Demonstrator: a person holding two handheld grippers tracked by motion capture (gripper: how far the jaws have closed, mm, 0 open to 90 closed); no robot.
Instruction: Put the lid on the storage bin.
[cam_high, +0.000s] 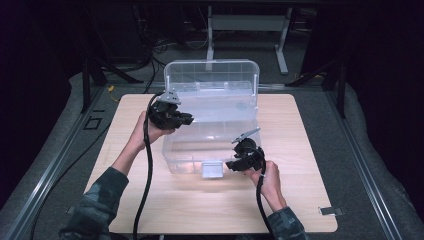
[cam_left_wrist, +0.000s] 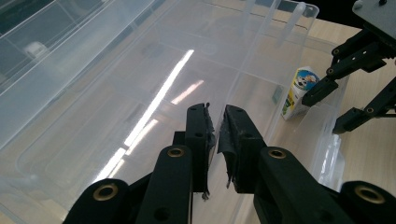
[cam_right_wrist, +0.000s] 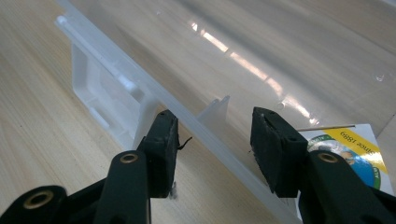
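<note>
A: Clear bin (cam_high: 210, 135) sits mid-desk toward the far edge, lid (cam_high: 212, 75) up. Small carton (cam_left_wrist: 299, 91) is inside, against the near wall by the right corner.

B: Grippers?

A: Right gripper (cam_right_wrist: 212, 140) has jaws apart, straddling the bin's near rim beside the latch (cam_high: 211, 169), carton just inside. Left gripper (cam_left_wrist: 217, 135) is together, empty, over the bin's left side.

B: Progress?

A: Looks like carton is placed; lid not yet shut, I'd judge. Carton's label is cut off and hard to read.
</note>
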